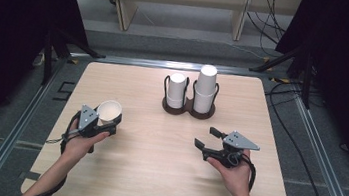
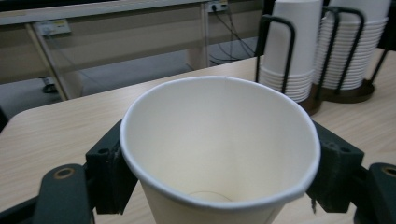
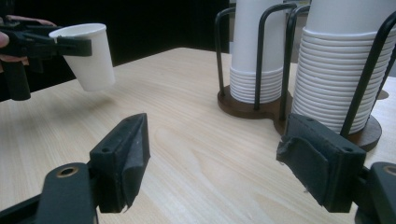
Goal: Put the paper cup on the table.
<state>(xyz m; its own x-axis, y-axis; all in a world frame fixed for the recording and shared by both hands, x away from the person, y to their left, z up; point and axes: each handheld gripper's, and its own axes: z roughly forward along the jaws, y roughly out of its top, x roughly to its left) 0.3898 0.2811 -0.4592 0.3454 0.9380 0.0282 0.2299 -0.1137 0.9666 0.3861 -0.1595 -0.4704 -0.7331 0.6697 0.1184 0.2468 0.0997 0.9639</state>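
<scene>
white paper cup [image 2: 219, 149] upright, empty, rim slightly squashed, pinched by left claw [image 1: 104, 122]; right claw [image 1: 208, 137] spread, empty.

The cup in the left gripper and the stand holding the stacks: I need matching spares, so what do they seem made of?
The cup looks like matte white paper, judging by its thin wall and rolled rim. The stand seems to have a dark brown, wood-like base and thin black uprights, probably painted metal wire.
</scene>
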